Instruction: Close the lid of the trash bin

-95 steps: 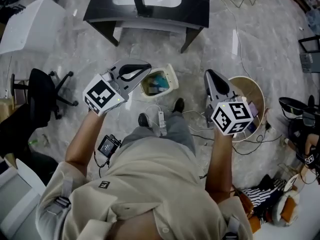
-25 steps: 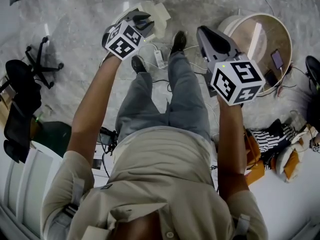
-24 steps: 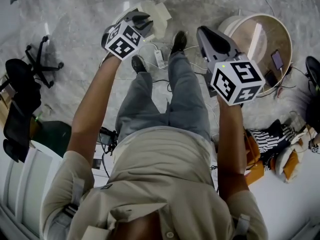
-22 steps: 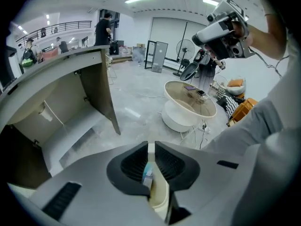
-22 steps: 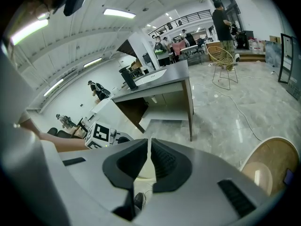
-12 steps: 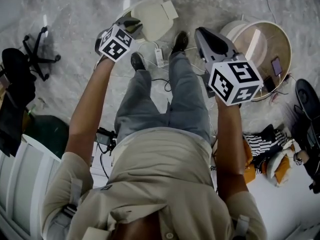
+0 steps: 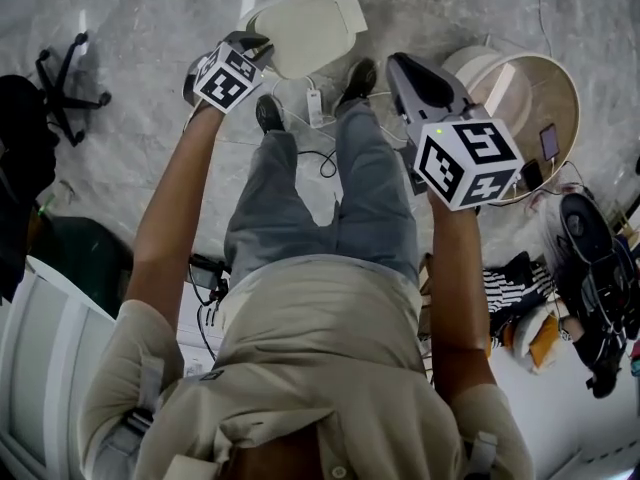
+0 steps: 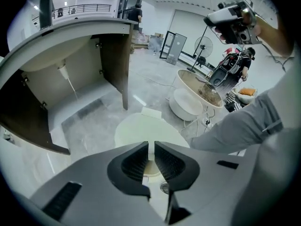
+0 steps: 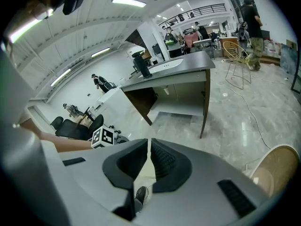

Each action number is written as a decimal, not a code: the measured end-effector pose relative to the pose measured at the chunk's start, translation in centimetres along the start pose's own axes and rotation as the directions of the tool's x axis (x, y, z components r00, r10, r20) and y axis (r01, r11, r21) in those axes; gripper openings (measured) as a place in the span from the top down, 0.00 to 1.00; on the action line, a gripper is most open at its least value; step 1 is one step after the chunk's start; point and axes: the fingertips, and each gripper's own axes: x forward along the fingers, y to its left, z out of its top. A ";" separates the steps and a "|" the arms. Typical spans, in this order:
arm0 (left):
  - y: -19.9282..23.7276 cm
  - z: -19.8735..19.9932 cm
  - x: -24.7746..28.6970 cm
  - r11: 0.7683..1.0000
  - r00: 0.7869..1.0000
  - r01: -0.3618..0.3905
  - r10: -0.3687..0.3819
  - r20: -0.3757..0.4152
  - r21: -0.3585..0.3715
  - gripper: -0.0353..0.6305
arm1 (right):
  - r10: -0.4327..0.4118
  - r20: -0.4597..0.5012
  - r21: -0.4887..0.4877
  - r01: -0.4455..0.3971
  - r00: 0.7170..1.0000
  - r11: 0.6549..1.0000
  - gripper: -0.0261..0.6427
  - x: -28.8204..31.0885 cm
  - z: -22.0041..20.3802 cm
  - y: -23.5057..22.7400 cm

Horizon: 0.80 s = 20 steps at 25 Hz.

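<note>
The cream trash bin [image 7: 300,30] stands on the marble floor ahead of the person's feet. Its lid [image 8: 141,131] lies flat over the opening, hinge tab at the far side [image 7: 352,10]. My left gripper [image 7: 258,48] hangs just above the bin's near left edge and points steeply down. Its jaws stand almost together with nothing between them, and the lid shows through the slit [image 8: 151,147]. My right gripper [image 7: 402,66] is held higher, off to the right over the person's leg. It is shut and empty [image 9: 148,147].
A round wooden tub table [image 7: 520,98] with a white base [image 8: 188,105] stands right of the bin. Cables and a power strip [image 7: 315,103] lie by the shoes [image 7: 268,113]. An office chair [image 7: 60,68] is at the left, a dark desk [image 8: 113,46] beyond the bin, and bags [image 7: 515,298] at the right.
The bin's lid stood open over the rubbish at first; it came down and now lies shut. My left gripper followed it down toward the bin's left edge and its jaws narrowed.
</note>
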 end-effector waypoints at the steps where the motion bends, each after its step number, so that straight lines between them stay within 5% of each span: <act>1: 0.2 -0.5 0.2 1.000 1.000 -0.001 0.001 -0.001 -0.007 0.87 | 0.002 -0.004 -0.003 -0.002 1.000 1.000 0.92 0.3 -0.1 0.2; 20: 3.0 -7.3 4.8 0.994 0.999 0.000 -0.006 -0.053 -0.113 0.87 | -0.003 -0.089 -0.036 -0.001 0.996 0.999 0.92 3.9 -2.3 1.2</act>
